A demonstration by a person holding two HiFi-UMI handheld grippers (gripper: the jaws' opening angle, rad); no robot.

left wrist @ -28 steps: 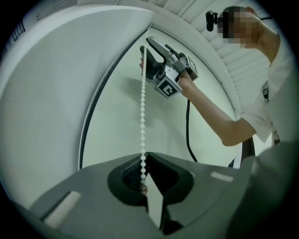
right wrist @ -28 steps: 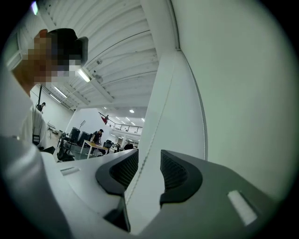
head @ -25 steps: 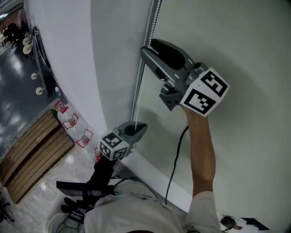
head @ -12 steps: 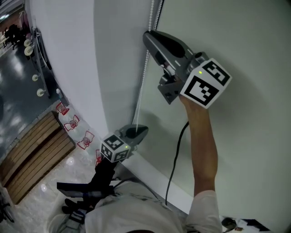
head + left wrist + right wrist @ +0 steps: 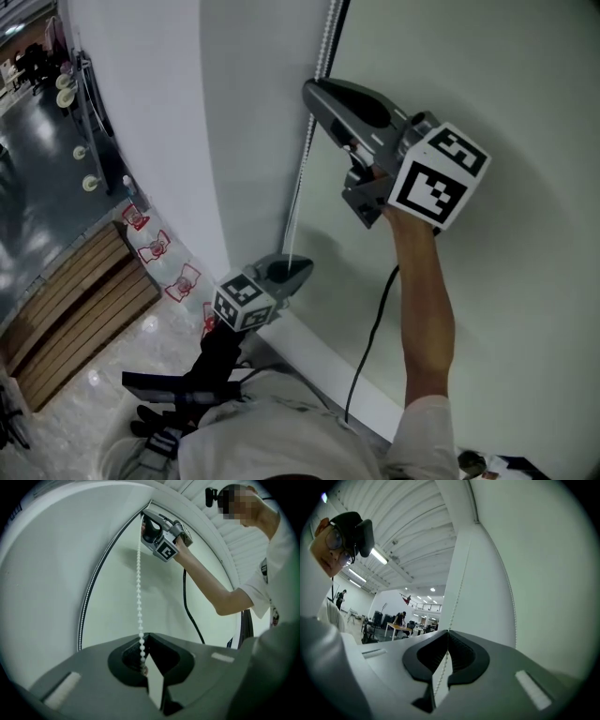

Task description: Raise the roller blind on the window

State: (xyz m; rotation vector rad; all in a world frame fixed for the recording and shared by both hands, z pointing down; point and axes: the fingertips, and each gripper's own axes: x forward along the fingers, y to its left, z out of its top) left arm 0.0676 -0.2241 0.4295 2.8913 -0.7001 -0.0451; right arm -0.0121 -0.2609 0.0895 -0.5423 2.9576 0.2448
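Head view: the roller blind [image 5: 248, 122] appears lowered, and its bead chain [image 5: 300, 187] hangs along the blind's right edge, beside the wall. The right gripper [image 5: 314, 92] sits high on the chain and the left gripper [image 5: 298, 269] sits low on the same run. Left gripper view: tongs pressed together, pinching the chain. Right gripper view: tongs have just been closing and now pinch the chain. Risk: with both clamps on one run, a pull by either hand could overstrain or snap it. The smooth beads could also slip between the pads.
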